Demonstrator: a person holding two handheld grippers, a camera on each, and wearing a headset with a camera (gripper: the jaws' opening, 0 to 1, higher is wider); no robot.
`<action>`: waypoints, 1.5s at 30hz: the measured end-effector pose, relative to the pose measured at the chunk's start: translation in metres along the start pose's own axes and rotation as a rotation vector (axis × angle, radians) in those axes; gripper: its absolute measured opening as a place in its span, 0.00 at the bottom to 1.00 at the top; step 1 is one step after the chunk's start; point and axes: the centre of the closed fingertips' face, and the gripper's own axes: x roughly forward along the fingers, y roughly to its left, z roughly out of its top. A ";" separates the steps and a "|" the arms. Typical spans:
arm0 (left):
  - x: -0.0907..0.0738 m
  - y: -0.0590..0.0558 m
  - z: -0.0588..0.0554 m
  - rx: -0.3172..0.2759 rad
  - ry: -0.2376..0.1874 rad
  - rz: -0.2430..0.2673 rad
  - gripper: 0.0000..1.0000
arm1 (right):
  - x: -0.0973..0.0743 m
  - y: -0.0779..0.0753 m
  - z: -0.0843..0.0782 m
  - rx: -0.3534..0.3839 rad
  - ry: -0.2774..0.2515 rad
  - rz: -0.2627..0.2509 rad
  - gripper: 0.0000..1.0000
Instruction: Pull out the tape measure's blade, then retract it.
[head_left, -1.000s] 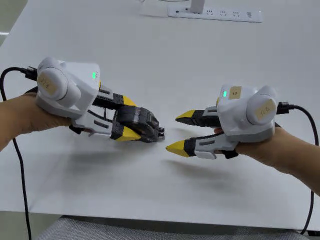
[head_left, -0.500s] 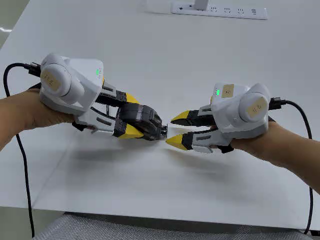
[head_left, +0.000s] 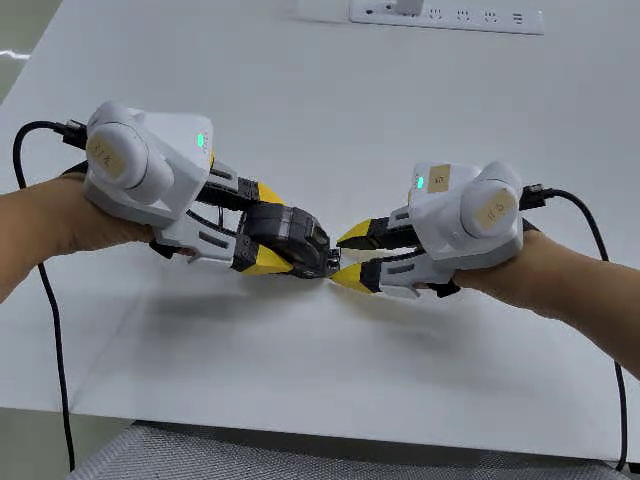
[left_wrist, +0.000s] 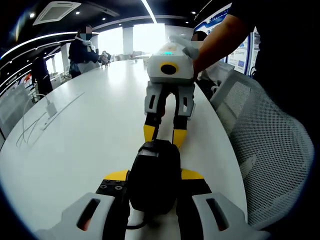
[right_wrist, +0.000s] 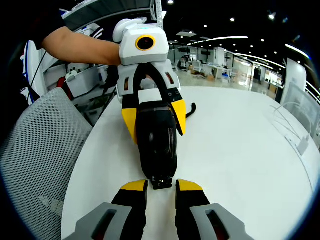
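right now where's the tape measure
In the head view the tape measure is left of centre over the white table, clamped in the left gripper, its hook end sitting between the tips of the right gripper.

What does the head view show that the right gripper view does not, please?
Head view, not the right gripper view: the person's right hand around the white housing of the right tongs. Right gripper view, not the head view: the hall's ceiling lights and a straight-on look at the blade hook between the right tongs' tips. Both: the left tongs shut on the black tape measure over the white table.
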 end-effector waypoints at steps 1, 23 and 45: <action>0.000 0.000 0.000 0.000 0.000 0.000 0.31 | 0.001 0.000 -0.001 -0.004 0.004 0.003 0.17; 0.000 0.001 0.000 0.001 -0.001 -0.001 0.30 | 0.005 -0.002 -0.003 -0.094 0.011 0.031 0.10; 0.000 0.000 0.000 -0.001 0.002 -0.008 0.30 | 0.003 -0.001 -0.003 -0.103 -0.002 0.041 0.08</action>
